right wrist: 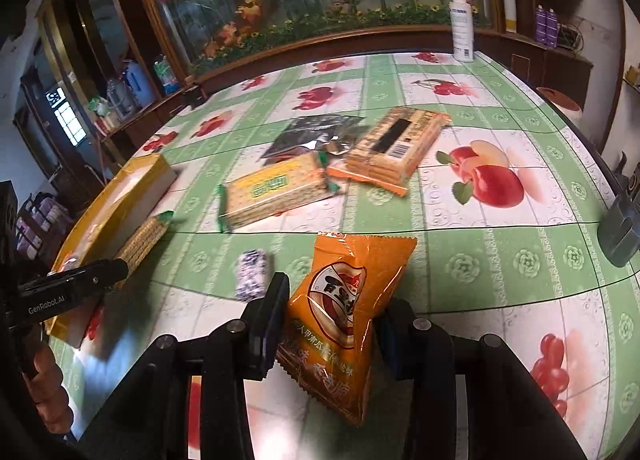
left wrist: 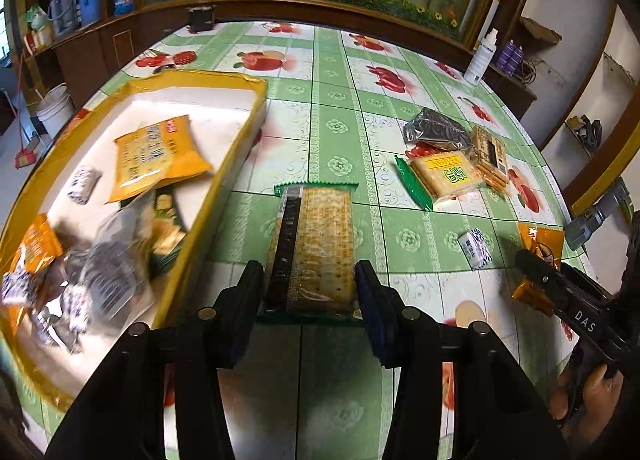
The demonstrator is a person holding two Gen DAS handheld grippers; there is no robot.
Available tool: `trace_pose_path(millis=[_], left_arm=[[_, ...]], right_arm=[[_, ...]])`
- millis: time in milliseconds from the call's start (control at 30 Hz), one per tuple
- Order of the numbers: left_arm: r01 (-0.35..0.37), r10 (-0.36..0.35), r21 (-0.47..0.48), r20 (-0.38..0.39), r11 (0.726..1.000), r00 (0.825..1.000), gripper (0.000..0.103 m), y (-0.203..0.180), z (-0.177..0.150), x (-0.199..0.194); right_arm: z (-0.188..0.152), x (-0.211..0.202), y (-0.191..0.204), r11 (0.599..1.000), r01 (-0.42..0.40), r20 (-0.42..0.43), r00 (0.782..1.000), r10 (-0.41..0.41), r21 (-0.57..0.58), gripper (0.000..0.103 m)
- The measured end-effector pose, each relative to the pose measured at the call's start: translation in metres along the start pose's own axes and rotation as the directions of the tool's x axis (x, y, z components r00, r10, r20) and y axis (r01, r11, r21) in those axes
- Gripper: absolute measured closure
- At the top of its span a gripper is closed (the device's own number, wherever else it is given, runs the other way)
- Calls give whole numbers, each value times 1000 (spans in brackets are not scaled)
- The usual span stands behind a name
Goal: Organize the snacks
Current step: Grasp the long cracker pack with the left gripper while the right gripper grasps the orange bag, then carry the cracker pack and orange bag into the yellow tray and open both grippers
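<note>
Right up close over the desk (left wrist: 340, 132), the left tongs (left wrist: 310, 292) are clamped on a green-edged cracker pack (left wrist: 316, 244), held beside the yellow tray (left wrist: 240, 148) that's already full of snacks. The right tongs (right wrist: 332, 324) are squeezing an orange snack bag (right wrist: 344, 300). A bit further out sits a small blue-white candy (right wrist: 251, 274), then another cracker pack (right wrist: 276, 188), a long biscuit pack (right wrist: 396, 144) and a dark foil pouch (right wrist: 312, 132) bunched together.
</note>
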State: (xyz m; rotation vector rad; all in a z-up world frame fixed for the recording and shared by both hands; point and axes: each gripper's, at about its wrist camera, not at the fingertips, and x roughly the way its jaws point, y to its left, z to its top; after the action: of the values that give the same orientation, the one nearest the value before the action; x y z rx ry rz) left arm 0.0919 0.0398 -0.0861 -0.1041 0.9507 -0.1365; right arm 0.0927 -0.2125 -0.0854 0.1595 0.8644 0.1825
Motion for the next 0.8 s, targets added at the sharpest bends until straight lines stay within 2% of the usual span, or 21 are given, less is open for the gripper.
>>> trace_pose_path(millis=[267,467,533,600,633,667,800], left_arm=[[14,-14,33,-10,999,1000,58,-4,-29,-17],[21,-19,42,-61,999,998,57,-6,-44,-6],[3,0,53,-60,999,998,57,-8,-42,-4],[-41,47,77,-74,996,996,46,-12,-39,2],[-68,75,86,-80,994,994,35,-14,-38,6],[-87,95,93,-80,992,992,31,-16,-36,10],[-109,117,103,-75,989,990,28,-22,-31,23]], right_arm=[[-17,-14,32,994,-96,-18,995,95,-54,61],[-31,-12,49,990,-116,-46,993,113,-84,61],[-34,-13,51,989,-118,-50,992,114,-87,61],[-35,-15,53,989,-119,-49,992,115,-86,61],[-35,-15,53,989,-120,-47,992,117,-85,61],[-34,-16,53,989,-120,-45,992,117,-84,61],[-35,-20,53,989,-118,-39,993,115,-85,61]])
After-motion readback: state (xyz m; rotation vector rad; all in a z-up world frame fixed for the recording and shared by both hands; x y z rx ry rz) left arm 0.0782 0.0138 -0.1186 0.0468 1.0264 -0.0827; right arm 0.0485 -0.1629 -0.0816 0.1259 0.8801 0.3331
